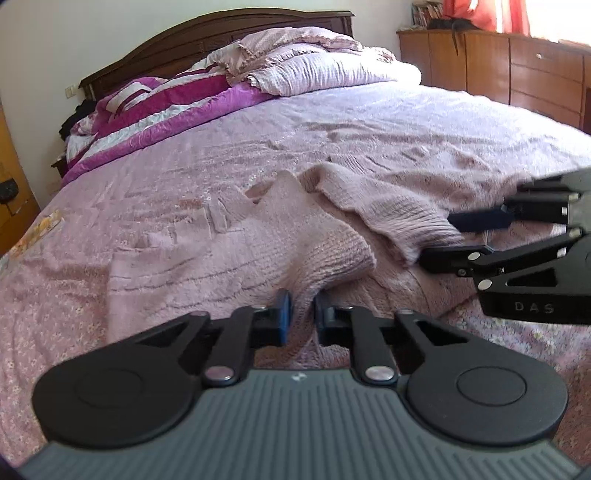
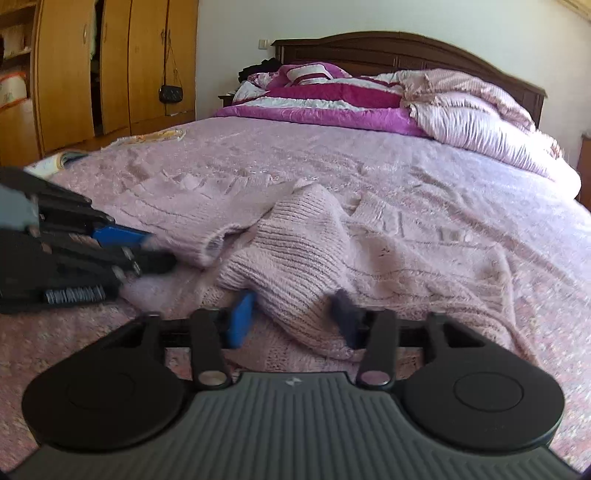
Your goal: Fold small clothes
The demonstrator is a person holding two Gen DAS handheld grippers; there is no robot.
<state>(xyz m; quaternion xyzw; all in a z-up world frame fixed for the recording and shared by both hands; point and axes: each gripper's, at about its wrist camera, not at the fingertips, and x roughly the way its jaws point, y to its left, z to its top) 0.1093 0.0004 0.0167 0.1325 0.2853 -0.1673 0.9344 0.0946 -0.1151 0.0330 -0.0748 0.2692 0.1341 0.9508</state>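
Two grippers work at the near edge of the pale pink knitted sweater [image 1: 258, 236], which lies crumpled on the pink bedspread [image 1: 184, 155] of a bed with a dark wooden headboard [image 1: 207, 33]. We see our left gripper [image 1: 301, 317] clenched on a bunched fold of the knit: the blue pads [image 1: 283, 314] stand close together with the fabric pinched between them, though the fold itself covers the spot where they meet. Our right gripper [image 2: 291, 317] has its fingers on either side of a thick ribbed roll of the same sweater [image 2: 295, 251]; the knit fills the gap between them and they seem to press on it, but the right-hand finger [image 2: 347, 317] is dark and blurred, so we cannot make out its pad clearly. Each gripper also shows in the other's view, blurred and cut off by the frame edge, so we cannot tell its grip from there. The sweater's far parts blend into the bedspread, and we find its outline hard to trace. At the head of the bed a magenta quilt [image 1: 177, 99] and a striped pink duvet [image 1: 317, 66] are heaped; a wooden wardrobe [image 2: 110, 66] stands in the right wrist view, a small black bag [image 2: 171, 94] hanging on its door.
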